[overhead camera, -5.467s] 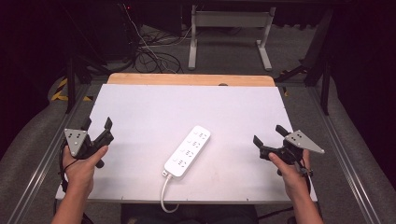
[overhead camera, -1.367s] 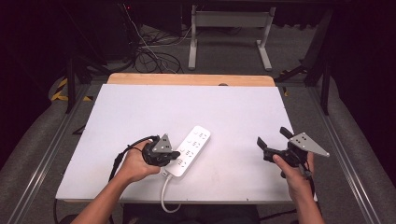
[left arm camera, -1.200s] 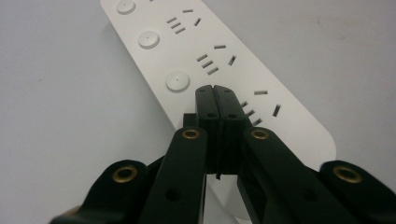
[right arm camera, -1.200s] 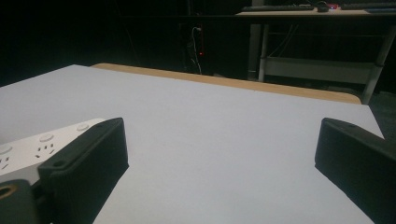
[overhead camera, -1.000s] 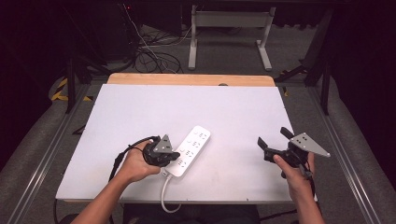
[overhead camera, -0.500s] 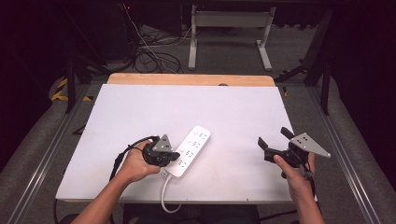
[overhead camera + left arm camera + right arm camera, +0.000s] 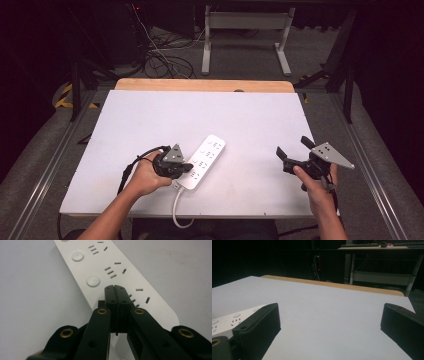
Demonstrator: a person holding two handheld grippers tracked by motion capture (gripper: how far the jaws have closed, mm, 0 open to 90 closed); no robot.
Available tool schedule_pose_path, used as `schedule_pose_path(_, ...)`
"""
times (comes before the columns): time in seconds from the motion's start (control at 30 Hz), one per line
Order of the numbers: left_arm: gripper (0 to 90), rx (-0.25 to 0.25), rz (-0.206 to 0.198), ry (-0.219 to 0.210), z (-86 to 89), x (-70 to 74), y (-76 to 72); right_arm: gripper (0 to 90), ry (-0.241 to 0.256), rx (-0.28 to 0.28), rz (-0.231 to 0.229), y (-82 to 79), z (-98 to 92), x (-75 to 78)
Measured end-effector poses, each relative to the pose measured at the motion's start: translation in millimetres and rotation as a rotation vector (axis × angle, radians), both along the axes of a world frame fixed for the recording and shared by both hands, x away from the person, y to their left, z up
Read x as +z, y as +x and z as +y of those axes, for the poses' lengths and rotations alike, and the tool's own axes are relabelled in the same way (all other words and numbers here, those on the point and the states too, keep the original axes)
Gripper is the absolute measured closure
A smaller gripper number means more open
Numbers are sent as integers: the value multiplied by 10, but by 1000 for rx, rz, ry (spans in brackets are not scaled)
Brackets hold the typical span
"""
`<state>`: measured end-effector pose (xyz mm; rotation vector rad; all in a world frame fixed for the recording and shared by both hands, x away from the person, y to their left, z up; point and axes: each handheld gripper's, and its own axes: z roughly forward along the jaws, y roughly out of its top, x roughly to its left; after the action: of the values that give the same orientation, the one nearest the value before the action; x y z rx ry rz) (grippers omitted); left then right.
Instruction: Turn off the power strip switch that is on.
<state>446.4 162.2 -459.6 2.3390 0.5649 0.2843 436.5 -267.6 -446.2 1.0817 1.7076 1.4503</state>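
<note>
A white power strip (image 7: 204,161) lies slantwise on the white table (image 7: 240,115), its cord (image 7: 175,212) running off the front edge. My left gripper (image 7: 189,168) is shut, with nothing between its jaws. Its joined tips rest on the near end of the strip (image 7: 100,267), beside a round button (image 7: 93,281) and between socket slots. To the right, my right gripper (image 7: 293,147) is held open over the table's front right part, apart from the strip. In the right gripper view the strip's end (image 7: 229,316) shows behind one jaw of the open right gripper (image 7: 329,315).
A wooden strip (image 7: 200,85) borders the table's far edge. Metal rails run along both sides. Cables (image 7: 160,60) and a white desk frame (image 7: 245,30) stand on the floor beyond.
Since 5.5 s ago my left gripper came from the table's left edge to the power strip and shut. Over the last second nothing has visibly moved.
</note>
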Motion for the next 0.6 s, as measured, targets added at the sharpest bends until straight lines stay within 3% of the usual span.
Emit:
schedule_pose_path(0.37,900,12,-12,-8,6,-18,-22,29,0,-1,-3,-16,-11,6)
schedule_pose_path(0.6,900,20,-17,13,-8,-19,-39,29,3,2,-7,-24,-4,16)
